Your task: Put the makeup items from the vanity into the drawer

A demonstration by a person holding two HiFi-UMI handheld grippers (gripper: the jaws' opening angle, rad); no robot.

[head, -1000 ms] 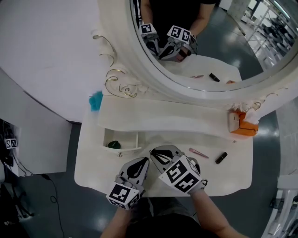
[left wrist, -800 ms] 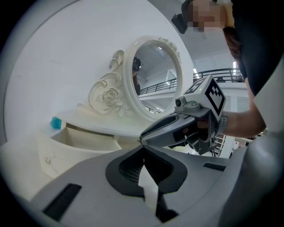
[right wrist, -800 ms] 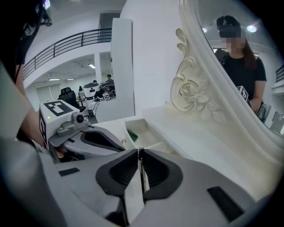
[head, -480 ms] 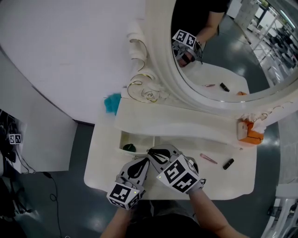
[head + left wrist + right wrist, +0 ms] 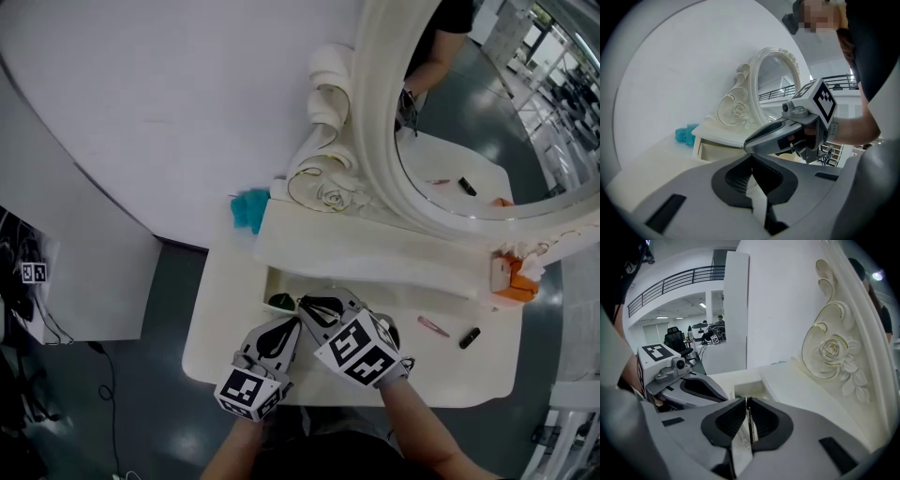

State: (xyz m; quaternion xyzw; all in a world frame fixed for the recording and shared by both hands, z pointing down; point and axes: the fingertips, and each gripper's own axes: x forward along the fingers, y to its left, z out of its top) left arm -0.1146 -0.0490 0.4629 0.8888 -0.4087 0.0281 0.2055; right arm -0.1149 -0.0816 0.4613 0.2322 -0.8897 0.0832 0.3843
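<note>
The white vanity [image 5: 450,380] has a small open drawer [image 5: 298,283] [image 5: 750,389] [image 5: 717,151] at its left with a dark green item [image 5: 280,302] inside. A pink makeup stick [image 5: 433,326] and a black lipstick [image 5: 470,337] lie on the top to the right. My right gripper [image 5: 309,307] [image 5: 746,400] points at the drawer's front, its jaws together with only a thin slit; I make out nothing held. My left gripper [image 5: 289,326] [image 5: 752,157] sits just beside it, also shut and empty.
A large oval mirror [image 5: 487,112] in a carved white frame rises behind a raised shelf [image 5: 375,253]. An orange and white object [image 5: 511,277] stands at the shelf's right end, and a teal object [image 5: 249,208] at its left. A white wall lies to the left.
The head view has swung, sliding the vanity to the right in the picture. Both grippers now sit further left along the table, right in front of the open drawer. Jaws unchanged.
</note>
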